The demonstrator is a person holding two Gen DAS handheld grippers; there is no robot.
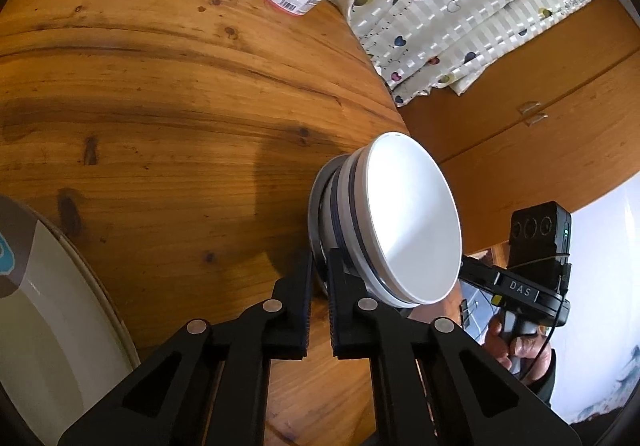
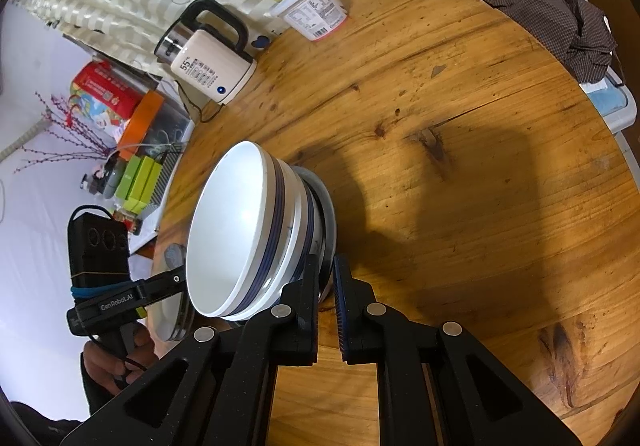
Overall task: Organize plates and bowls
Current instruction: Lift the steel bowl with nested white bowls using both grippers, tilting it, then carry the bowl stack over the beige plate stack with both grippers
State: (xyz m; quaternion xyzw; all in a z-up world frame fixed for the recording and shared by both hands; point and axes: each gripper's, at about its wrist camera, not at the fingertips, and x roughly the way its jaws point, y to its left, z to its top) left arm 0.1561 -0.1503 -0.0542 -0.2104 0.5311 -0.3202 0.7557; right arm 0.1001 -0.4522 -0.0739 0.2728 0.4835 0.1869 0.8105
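Two blue-banded bowls [image 2: 240, 230] already sit nested on a grey plate [image 2: 326, 221] above the wooden table [image 2: 460, 125], its rim pinched from opposite sides by the closed left gripper [image 1: 320, 266] and right gripper [image 2: 326, 278], so seemingly only placing the stack remains.

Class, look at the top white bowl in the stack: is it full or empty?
Empty: the top bowl shows a bare white inside in both views, nothing in it.
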